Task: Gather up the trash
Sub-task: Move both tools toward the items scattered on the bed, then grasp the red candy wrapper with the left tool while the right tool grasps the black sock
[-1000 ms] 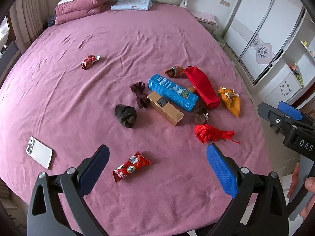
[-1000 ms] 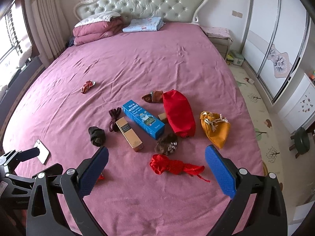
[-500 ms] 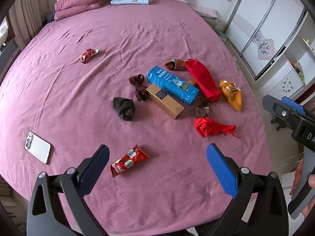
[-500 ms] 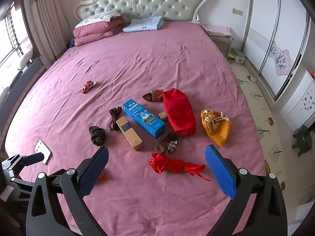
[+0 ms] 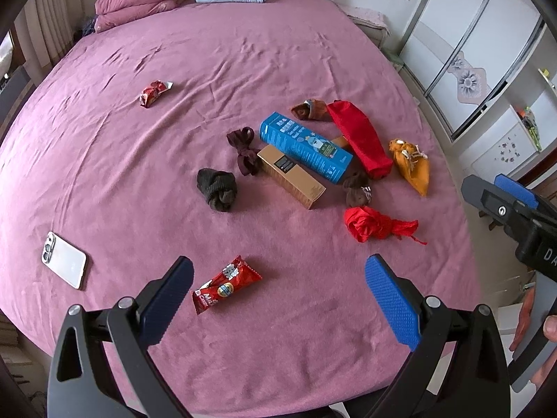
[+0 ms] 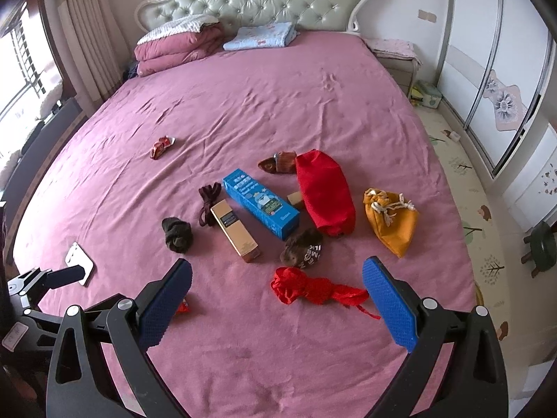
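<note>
Hand-held grippers, left (image 5: 278,299) and right (image 6: 276,308), both spread wide, empty, over bed (image 5: 313,365) near edge. Red wrapper (image 5: 224,285) just past left finger; second wrapper (image 5: 155,92) farther, bare sheet around. Wardrobe (image 6: 501,80) right.

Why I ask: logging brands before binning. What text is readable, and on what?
"DA": on the right tongs, cut off at frame edge.
Red snack wrapper: print blurred.
Blue box, gold box: print too small.
Brown sock: white letters, unclear.
</note>
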Motion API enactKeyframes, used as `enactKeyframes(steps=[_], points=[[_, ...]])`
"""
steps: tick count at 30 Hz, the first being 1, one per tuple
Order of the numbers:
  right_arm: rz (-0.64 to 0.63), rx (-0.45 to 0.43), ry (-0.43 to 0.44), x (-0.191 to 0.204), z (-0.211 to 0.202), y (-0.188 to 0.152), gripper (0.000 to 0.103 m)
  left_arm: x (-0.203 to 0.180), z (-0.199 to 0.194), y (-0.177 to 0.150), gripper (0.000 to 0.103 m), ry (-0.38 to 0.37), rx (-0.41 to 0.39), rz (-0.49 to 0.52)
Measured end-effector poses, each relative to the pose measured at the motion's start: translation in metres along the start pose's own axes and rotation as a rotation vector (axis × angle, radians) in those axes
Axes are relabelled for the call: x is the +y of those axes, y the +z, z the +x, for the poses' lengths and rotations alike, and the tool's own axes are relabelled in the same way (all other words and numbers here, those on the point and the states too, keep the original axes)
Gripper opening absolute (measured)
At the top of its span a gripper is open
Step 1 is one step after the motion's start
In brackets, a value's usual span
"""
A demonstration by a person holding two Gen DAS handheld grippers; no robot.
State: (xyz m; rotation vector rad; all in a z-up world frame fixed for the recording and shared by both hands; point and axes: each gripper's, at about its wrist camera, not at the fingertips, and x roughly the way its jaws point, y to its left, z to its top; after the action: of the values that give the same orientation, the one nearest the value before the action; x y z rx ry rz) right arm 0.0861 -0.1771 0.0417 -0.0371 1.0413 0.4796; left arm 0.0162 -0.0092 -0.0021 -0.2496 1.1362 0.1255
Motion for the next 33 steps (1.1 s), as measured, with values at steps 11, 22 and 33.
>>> enactKeyframes(steps=[11, 22, 33], points=[[-0.027, 0.067, 0.049, 0.01, 0.027, 0.0, 0.094, 0.016, 0.026, -0.008, 0.099, -0.008, 0.08, -0.067], [-0.079, 0.151, 0.074, 0.02, 0.068, -0.002, 0.094, 0.046, 0.065, -0.02, 0.098, 0.0, 0.174, -0.21], [-0.152, 0.226, 0.118, 0.035, 0.11, -0.007, 0.094, 0.066, 0.116, -0.034, 0.098, 0.045, 0.249, -0.269]])
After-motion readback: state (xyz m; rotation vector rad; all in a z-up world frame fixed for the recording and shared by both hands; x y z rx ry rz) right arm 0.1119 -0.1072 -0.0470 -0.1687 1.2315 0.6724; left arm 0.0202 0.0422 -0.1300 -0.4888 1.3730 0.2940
